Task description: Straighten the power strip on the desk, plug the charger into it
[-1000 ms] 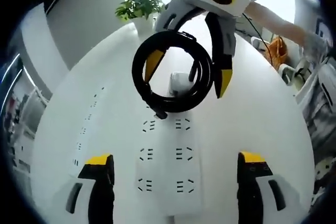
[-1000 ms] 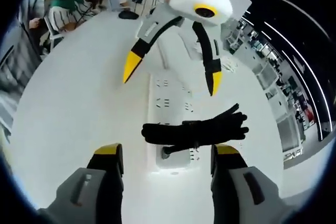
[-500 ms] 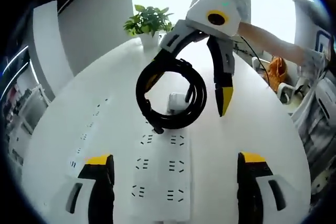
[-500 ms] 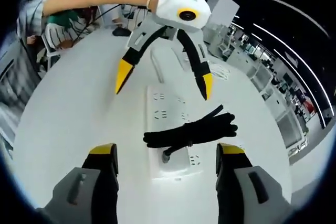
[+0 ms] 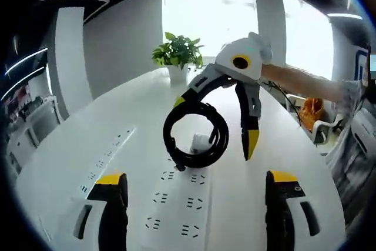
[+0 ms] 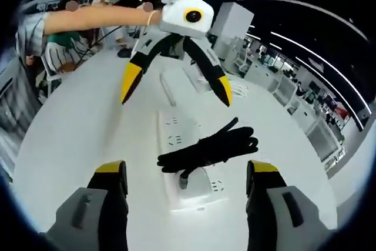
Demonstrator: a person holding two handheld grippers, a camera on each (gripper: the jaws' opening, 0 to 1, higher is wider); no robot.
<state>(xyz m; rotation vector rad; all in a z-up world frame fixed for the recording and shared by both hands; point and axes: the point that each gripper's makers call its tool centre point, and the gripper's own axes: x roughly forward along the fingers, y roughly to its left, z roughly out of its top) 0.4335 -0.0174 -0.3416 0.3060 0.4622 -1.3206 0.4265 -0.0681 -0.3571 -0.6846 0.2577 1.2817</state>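
Note:
A white power strip lies lengthwise on the white desk. A black coiled cable rests on it, and a white charger block shows through the coil. One cable end meets the strip's near end. My left gripper is open above the strip with nothing between its jaws. My right gripper faces it from the other end, also open, its tips above the coil and apart from it.
A second power strip lies along the desk's left side. A potted plant stands at the far end. A person's arm holds the left gripper, and a seated person is beyond the desk edge. Bare desk flanks the strip.
Both grippers have risen and drawn back from the coil; the right gripper's jaw no longer reaches through it. The strip and cable lie where they were.

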